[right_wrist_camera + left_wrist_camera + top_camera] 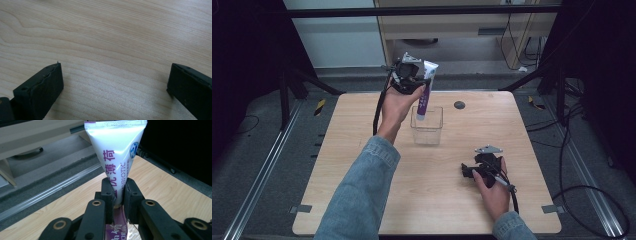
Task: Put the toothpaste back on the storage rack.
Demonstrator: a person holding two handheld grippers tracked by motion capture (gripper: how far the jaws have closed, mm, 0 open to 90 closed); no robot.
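Tube: white and purple squeeze tube [425, 90], held upright with its flat crimped end up, above the far rim of the clear box [427, 134]; its lower purple end looks to dip just inside the box.
Left gripper: the left gripper [119, 195] pinches the tube about its middle, jaws pressed against both flat faces; the tube rises straight out between them and its purple part hangs below.
Handling, my guess: light, soft-walled, glossy. A hard squeeze would dent it or push the contents about; a loose one lets it slide. The stiffer crimped end or the shoulder near the cap seem the safer places to take hold.
Right gripper: the right gripper [475, 167] rests low over the wooden table [362, 165], jaws spread wide with nothing between them, well apart from the box.
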